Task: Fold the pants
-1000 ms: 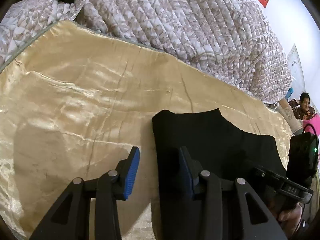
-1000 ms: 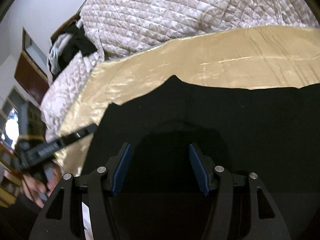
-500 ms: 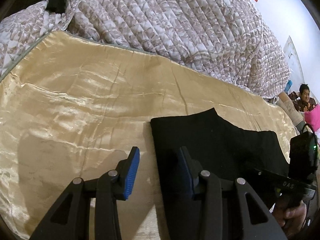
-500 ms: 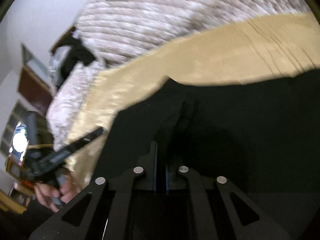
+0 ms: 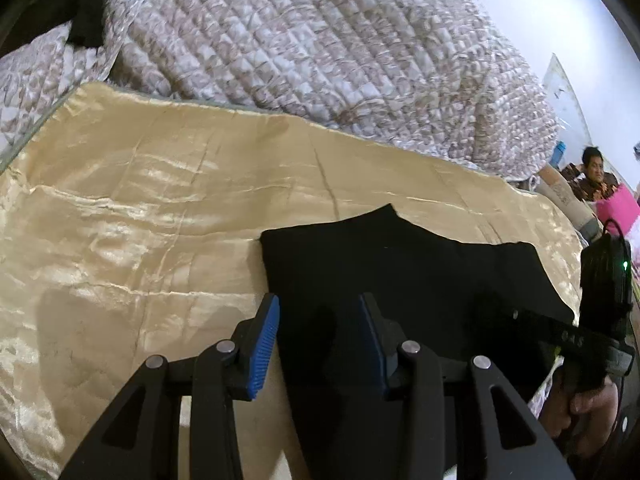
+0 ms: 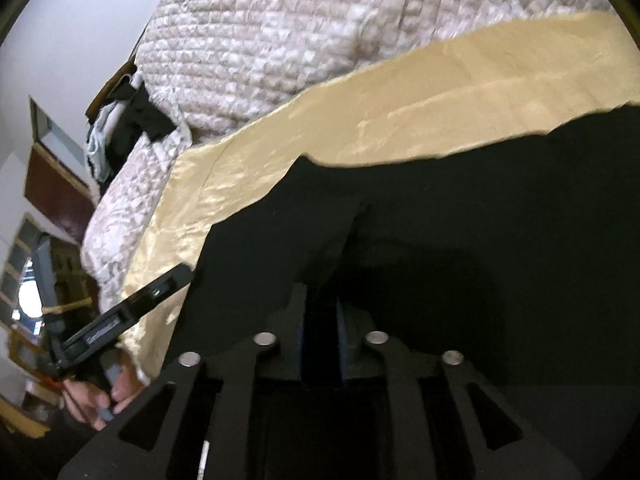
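Black pants [image 5: 400,264] lie flat on a gold satin sheet [image 5: 140,208]. My left gripper [image 5: 316,324] is open over their left edge, its left pad above the sheet, its right pad above the cloth. In the right wrist view the pants [image 6: 480,208] fill the lower right. My right gripper [image 6: 321,312] is shut on a pinched fold of the black cloth, which rises in a ridge ahead of the fingers. The right gripper also shows at the right edge of the left wrist view [image 5: 576,336], and the left gripper at the lower left of the right wrist view [image 6: 120,316].
A quilted patterned blanket [image 5: 320,48] is heaped behind the sheet. A dark garment [image 6: 140,120] lies on it at the far left. A seated person [image 5: 596,168] and a pink object [image 5: 620,208] are at the far right. A window and wooden furniture are at the left [image 6: 28,280].
My right gripper went from open to shut, pinching the black cloth and lifting a ridge. My left gripper stayed open and shifted right, onto the pants' left edge.
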